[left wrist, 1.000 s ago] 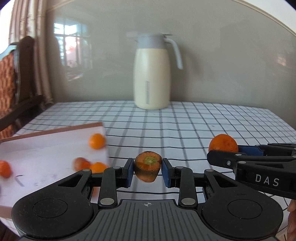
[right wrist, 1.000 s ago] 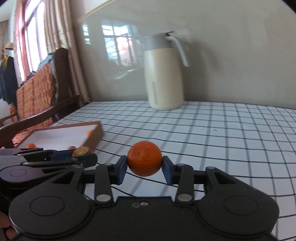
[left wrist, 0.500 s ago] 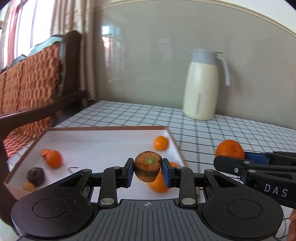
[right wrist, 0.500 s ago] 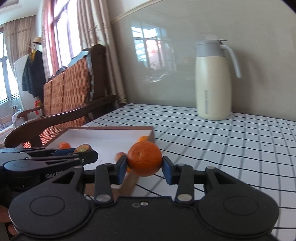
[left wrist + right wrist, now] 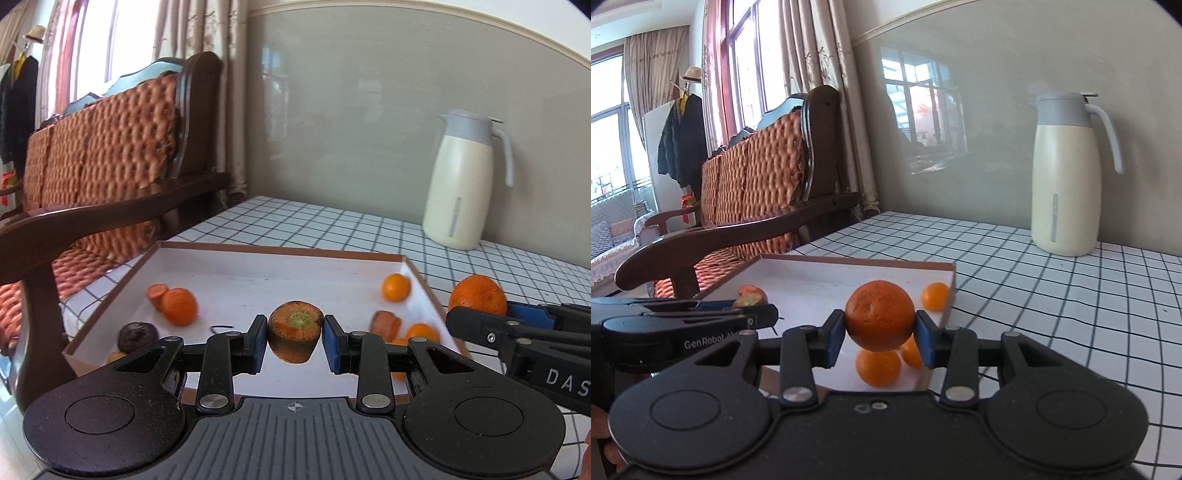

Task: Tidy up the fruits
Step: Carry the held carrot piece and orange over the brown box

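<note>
My left gripper is shut on a carrot stub with a green cut top, held above the near part of a white cardboard tray. My right gripper is shut on an orange and hovers over the tray's near right corner. It shows at the right of the left wrist view, with the orange. In the tray lie several oranges, carrot pieces and a dark purple fruit.
A cream thermos jug stands at the back right on the checked tablecloth. A wooden chair with woven orange cushions stands close to the table's left side.
Both grippers have swung left with their loads, from over the bare tablecloth to over the tray. The jug has shifted right in both views. Both grips are unchanged.
</note>
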